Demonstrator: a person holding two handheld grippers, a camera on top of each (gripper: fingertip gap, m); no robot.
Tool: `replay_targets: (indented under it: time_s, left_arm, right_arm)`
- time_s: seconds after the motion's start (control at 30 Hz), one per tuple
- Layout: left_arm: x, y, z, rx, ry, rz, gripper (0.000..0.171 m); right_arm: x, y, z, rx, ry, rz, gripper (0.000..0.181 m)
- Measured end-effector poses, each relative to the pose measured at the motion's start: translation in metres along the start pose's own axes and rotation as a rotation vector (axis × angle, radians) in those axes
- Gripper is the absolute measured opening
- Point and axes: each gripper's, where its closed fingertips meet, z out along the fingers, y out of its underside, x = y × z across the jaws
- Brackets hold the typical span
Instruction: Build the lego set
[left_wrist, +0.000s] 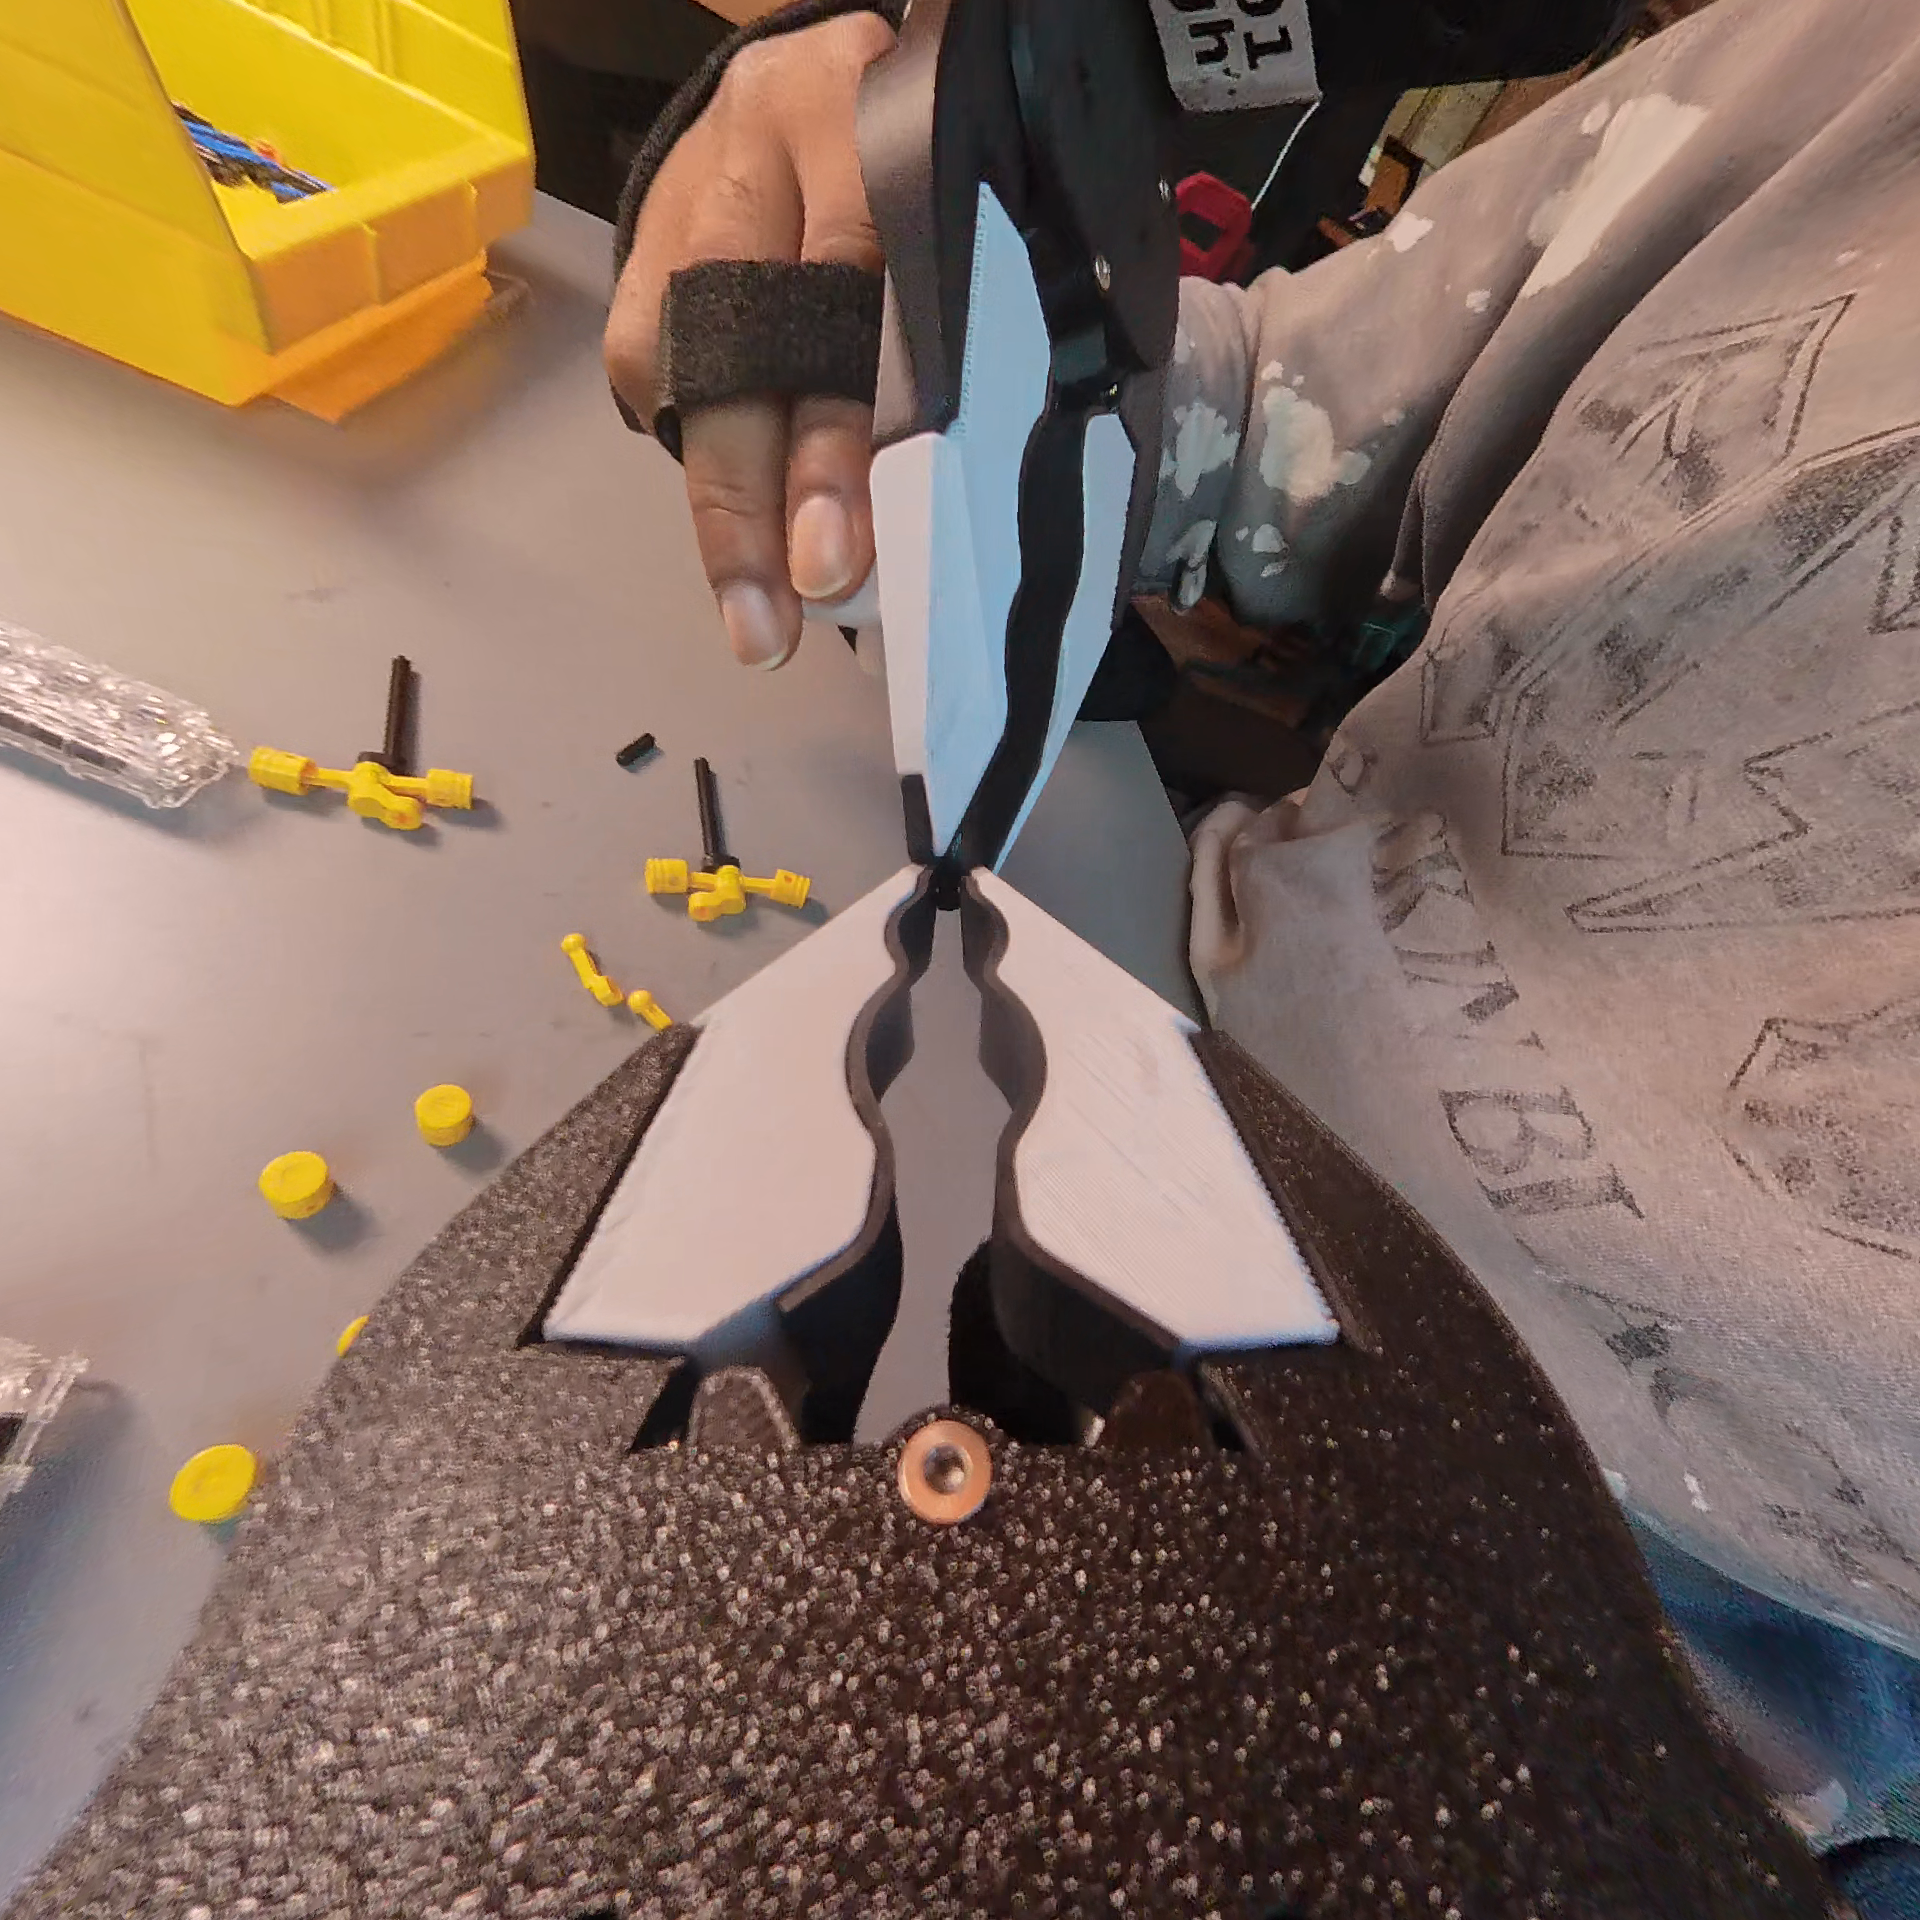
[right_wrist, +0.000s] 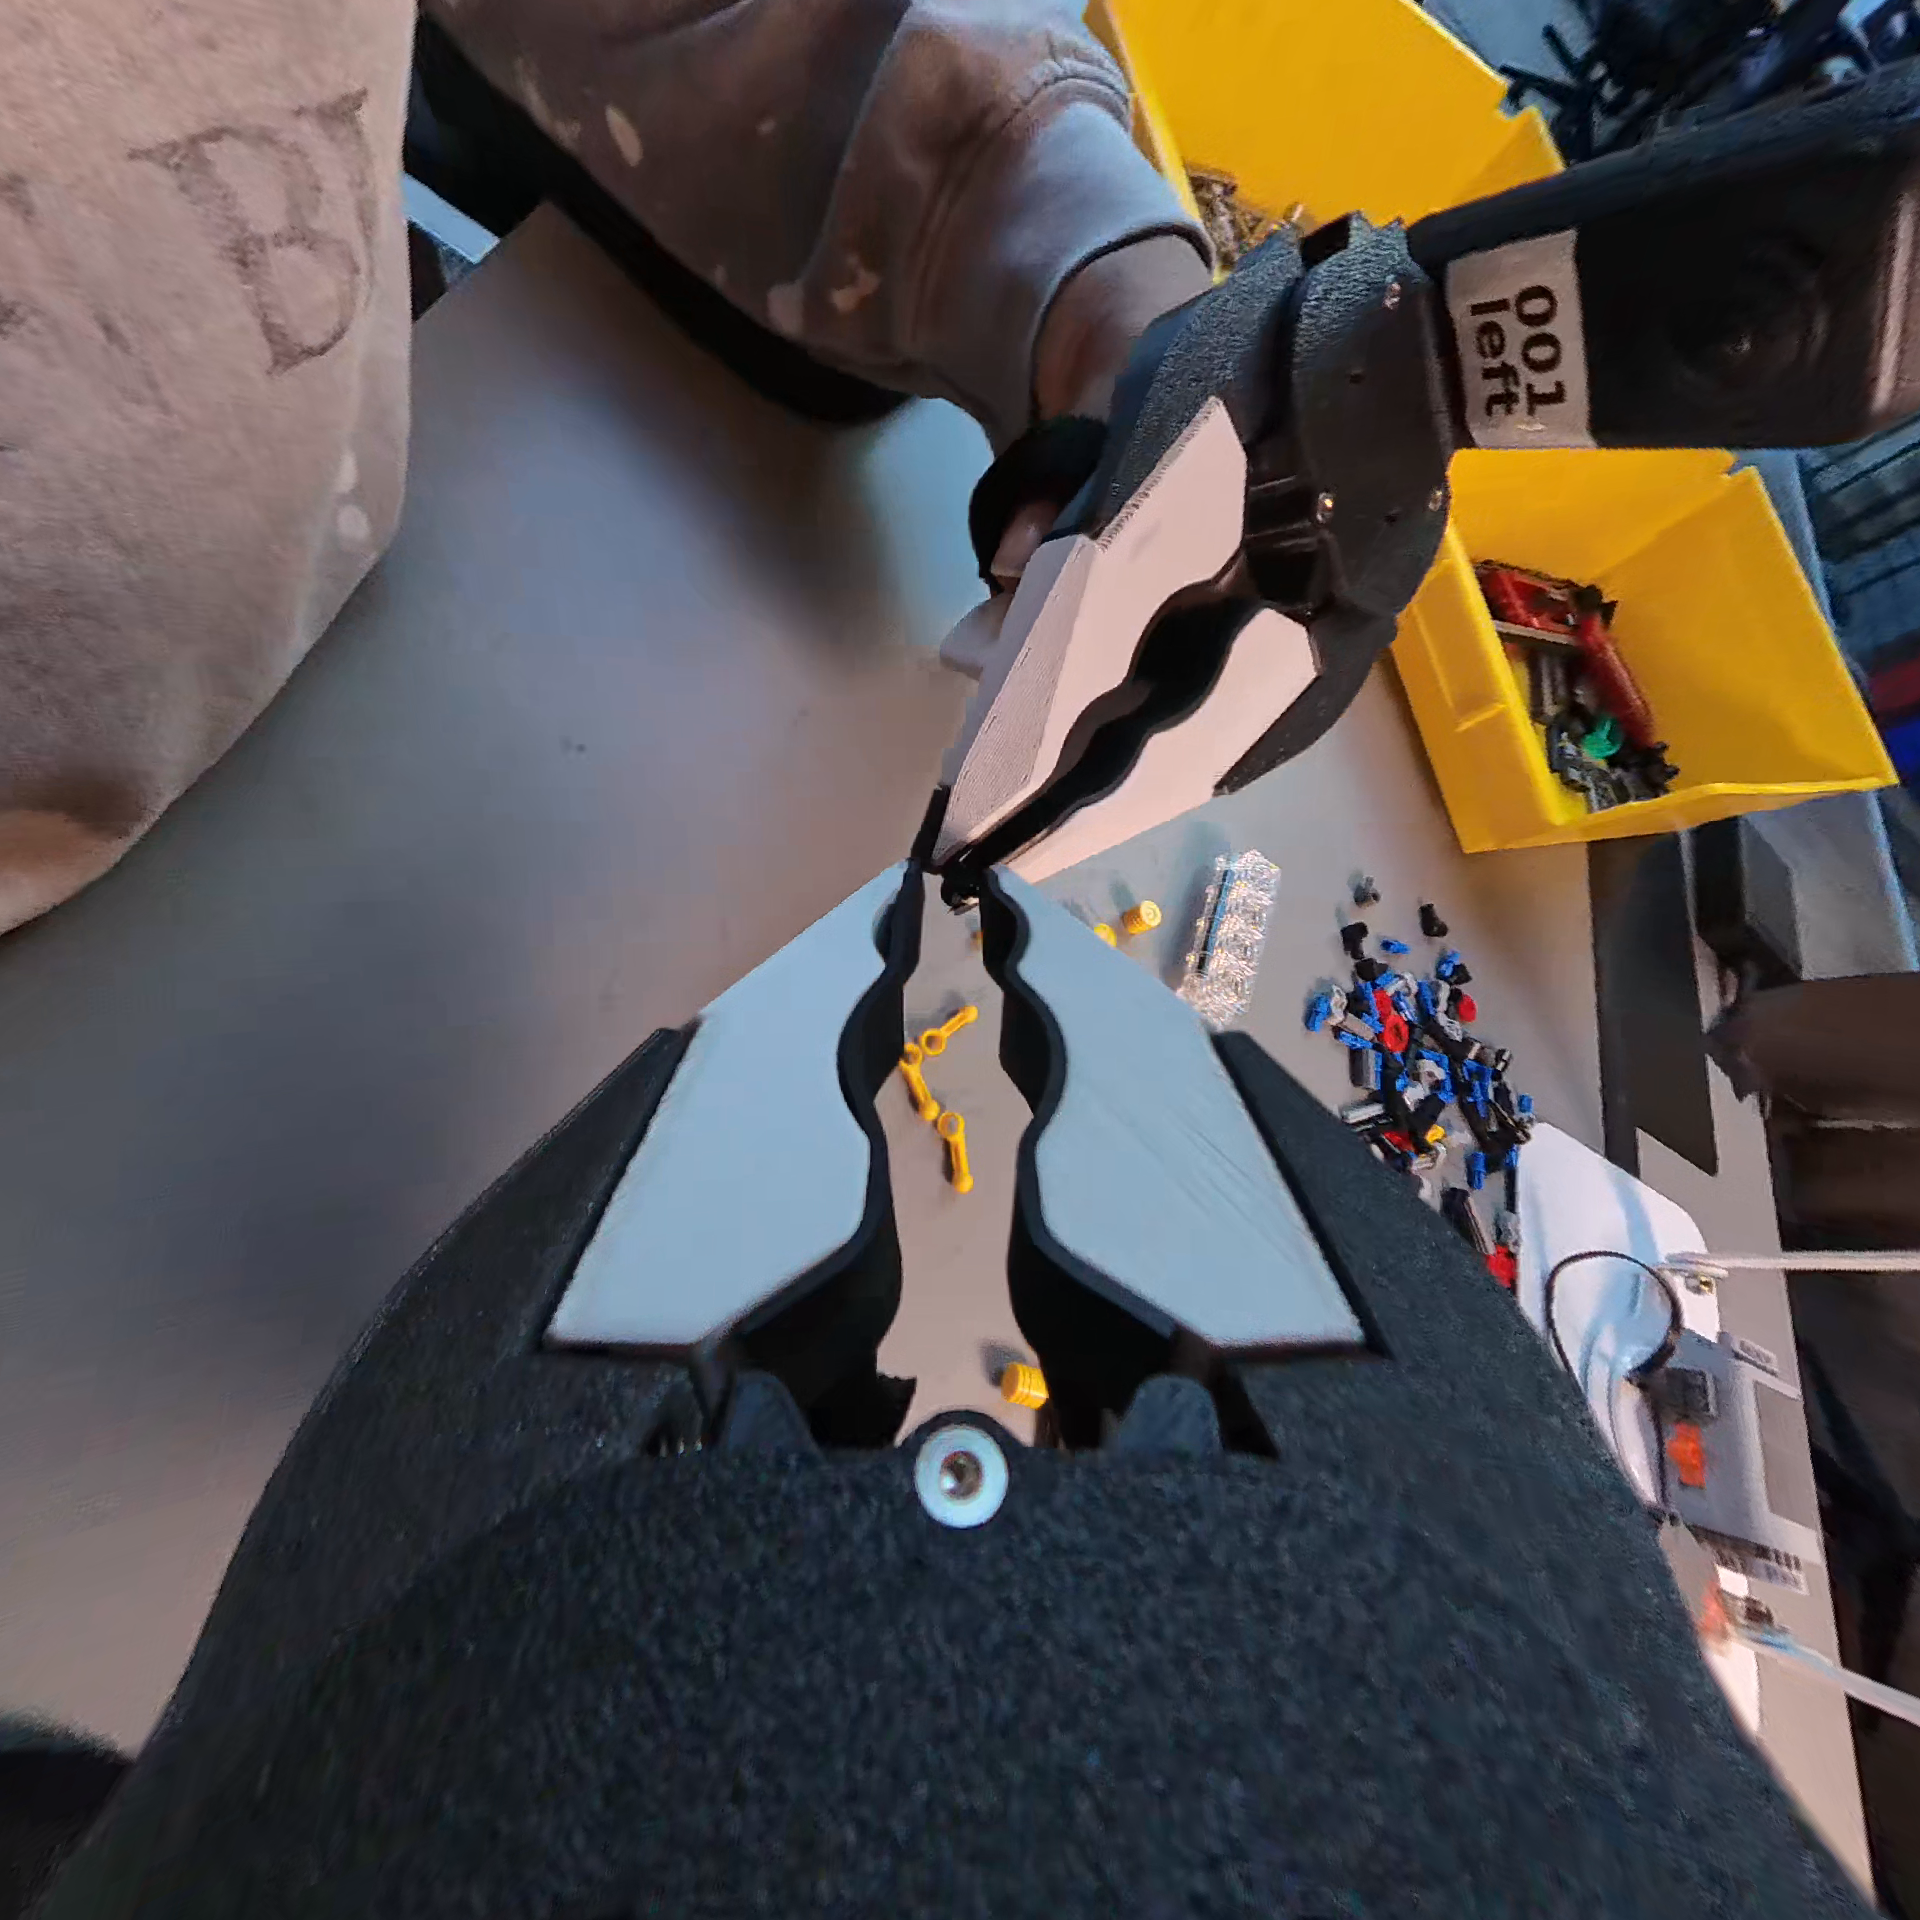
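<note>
Left gripper (left_wrist: 943, 883) and right gripper (right_wrist: 951, 883) meet tip to tip above the grey table (left_wrist: 312, 582), both pinched near-closed on one small black pin (left_wrist: 948, 891), so keep both aligned and push straight, clear of the yellow piston assemblies (left_wrist: 727, 883).

Two wrist cameras facing each other, close above grey table (left_wrist: 312, 582), sharing touching fingertips
</note>
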Motion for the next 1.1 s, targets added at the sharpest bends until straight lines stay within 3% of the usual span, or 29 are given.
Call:
replay_targets:
  time_s: [0.27, 0.53, 0.77, 1.1]
  left_arm:
    - [0.002, -0.002, -0.006, 0.056, 0.089, -0.101, 0.004]
    - [-0.006, -0.032, -0.025, 0.28, 0.103, -0.156, 0.005]
    - [-0.013, -0.054, -0.036, 0.434, 0.041, -0.149, 0.007]
    - [-0.017, -0.058, -0.036, 0.468, 0.021, -0.193, 0.005]
  right_arm:
    - [0.004, -0.002, 0.001, 0.052, -0.004, 0.03, 0.004]
    - [0.035, -0.01, -0.01, 0.213, 0.229, 0.146, 0.004]
    - [0.054, -0.012, -0.024, 0.259, 0.383, 0.189, 0.004]
    - [0.059, -0.011, -0.023, 0.245, 0.438, 0.17, 0.004]
